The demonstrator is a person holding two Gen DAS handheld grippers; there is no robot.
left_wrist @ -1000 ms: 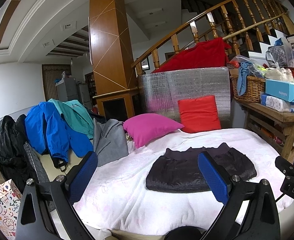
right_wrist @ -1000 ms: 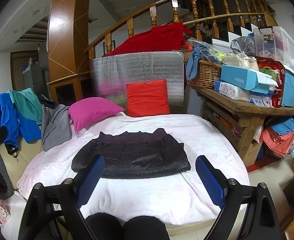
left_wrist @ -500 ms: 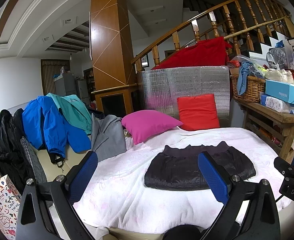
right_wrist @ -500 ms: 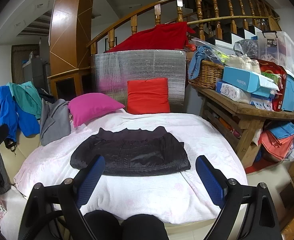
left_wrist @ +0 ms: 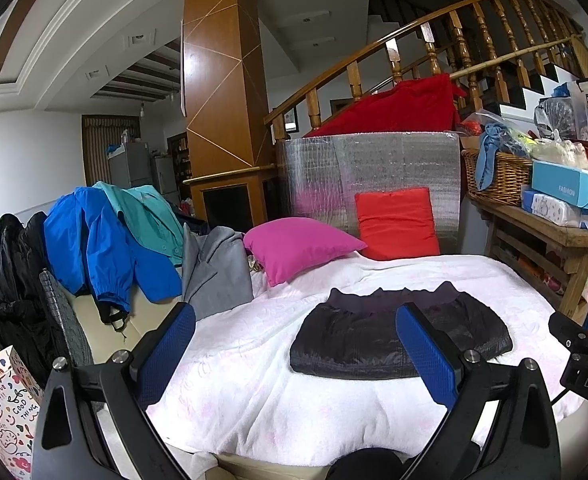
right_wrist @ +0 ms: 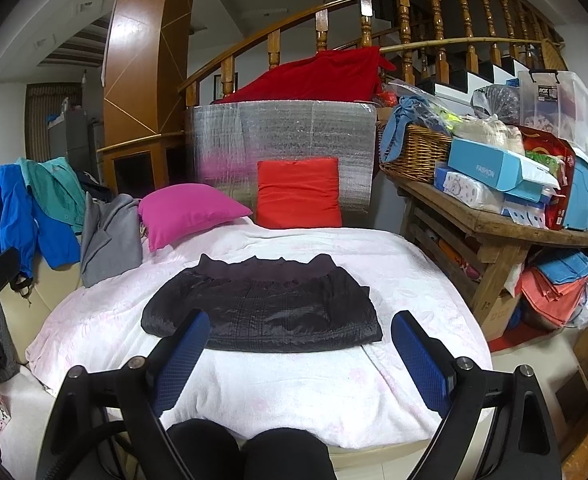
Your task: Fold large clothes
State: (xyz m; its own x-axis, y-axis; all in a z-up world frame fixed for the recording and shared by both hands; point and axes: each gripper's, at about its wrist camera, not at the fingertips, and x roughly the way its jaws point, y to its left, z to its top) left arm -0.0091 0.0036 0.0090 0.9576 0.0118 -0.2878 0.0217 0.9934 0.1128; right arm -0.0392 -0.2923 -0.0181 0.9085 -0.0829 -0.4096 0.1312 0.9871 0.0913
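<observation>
A folded black quilted garment (left_wrist: 373,336) lies flat on the white-pink blanket (left_wrist: 254,380) that covers the bed; it also shows in the right wrist view (right_wrist: 266,308). My left gripper (left_wrist: 294,356) is open and empty, held back from the bed's near edge, left of the garment. My right gripper (right_wrist: 297,364) is open and empty, in front of the garment's near edge and apart from it. The right gripper's body shows at the right edge of the left wrist view (left_wrist: 585,364).
A magenta pillow (left_wrist: 297,244) and a red pillow (left_wrist: 395,222) lie at the back. Blue, teal, grey and black coats (left_wrist: 106,240) hang on the left. A cluttered wooden table (right_wrist: 493,220) stands on the right. A gift bag (left_wrist: 2,404) stands at lower left.
Both views have drifted slightly; the garment sits a little lower and nearer in the frames. The garment has not moved on the bed and both grippers stay open.
</observation>
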